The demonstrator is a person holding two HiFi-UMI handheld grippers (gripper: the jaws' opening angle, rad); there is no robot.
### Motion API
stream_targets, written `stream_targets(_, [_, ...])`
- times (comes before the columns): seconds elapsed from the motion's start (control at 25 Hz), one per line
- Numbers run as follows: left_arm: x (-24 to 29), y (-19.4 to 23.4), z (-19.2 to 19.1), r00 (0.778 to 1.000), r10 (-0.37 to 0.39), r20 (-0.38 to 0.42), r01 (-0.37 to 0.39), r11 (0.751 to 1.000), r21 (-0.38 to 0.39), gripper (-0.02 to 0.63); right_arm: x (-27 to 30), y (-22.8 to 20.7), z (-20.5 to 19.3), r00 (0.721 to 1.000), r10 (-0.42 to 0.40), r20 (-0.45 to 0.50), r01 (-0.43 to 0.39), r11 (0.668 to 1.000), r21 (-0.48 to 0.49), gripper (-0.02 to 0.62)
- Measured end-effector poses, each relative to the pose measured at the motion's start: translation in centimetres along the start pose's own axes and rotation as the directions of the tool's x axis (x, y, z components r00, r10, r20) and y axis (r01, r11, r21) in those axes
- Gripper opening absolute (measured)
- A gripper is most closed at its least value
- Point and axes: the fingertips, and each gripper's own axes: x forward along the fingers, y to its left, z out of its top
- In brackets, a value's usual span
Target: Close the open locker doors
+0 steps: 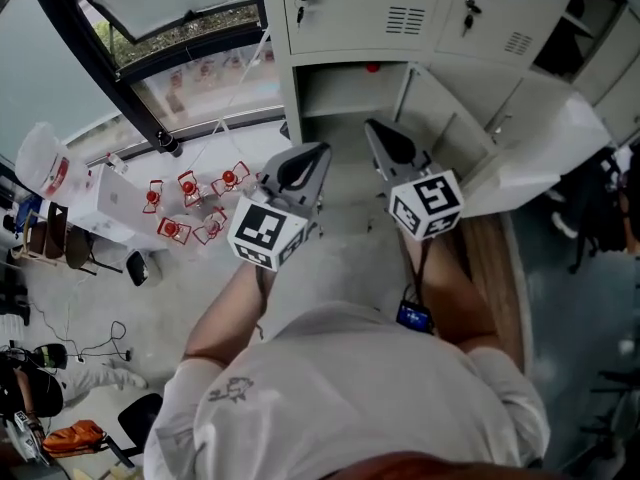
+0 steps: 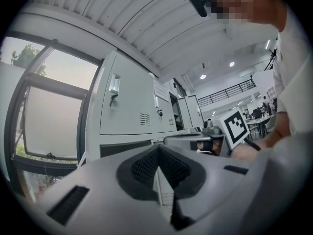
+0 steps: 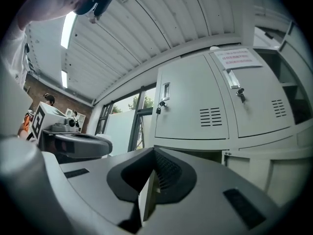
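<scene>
Lockers (image 1: pixel 400 13) fill the top of the head view. The upper row is shut, with keys (image 1: pixel 300 13) hanging in the locks. Under that row, at the bank's left end, one compartment (image 1: pixel 345 93) stands open and dark. To its right a pale door (image 1: pixel 545 158) is swung well out from the bank's front, its free edge pointing back toward the person. Which compartment that door hangs on I cannot tell.

The left gripper (image 1: pixel 318 153) and the right gripper (image 1: pixel 378 133) are held side by side in front of the open compartment, near each other and clear of the metal. Each gripper's own view shows its jaws pressed together with nothing between them (left gripper (image 2: pixel 157 153), right gripper (image 3: pixel 152 155)). That suits the job, I judge: a door here needs a push on its face, not a pinch, and closed jaws make a firm blunt tip.

The right gripper is the nearer one to the swung-out door. The gap between the door's face and the bank's front looks free, so the door should swing home unhindered. The door's outer edge is the place to press. The window (image 1: pixel 190 28) lies beyond the bank's left corner, well off that path.
</scene>
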Motion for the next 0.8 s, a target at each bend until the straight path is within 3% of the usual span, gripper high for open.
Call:
stream_targets(0.48, [3.7, -5.2, -1.2, 1.0, -0.01, 0.01, 0.01, 0.999, -0.036, 0.0, -7.7, 1.0, -2.9, 0.996, 0.085, 0.008, -0.085, 0.996, 0.036, -0.002])
stream_targets(0.8, [6.0, -9.4, -2.0, 1.0, -0.002, 0.0, 0.002, 0.998, -0.06, 0.0, -11.6, -1.4, -3.2, 0.992, 0.124, 0.024, -0.125, 0.991, 0.043, -0.002])
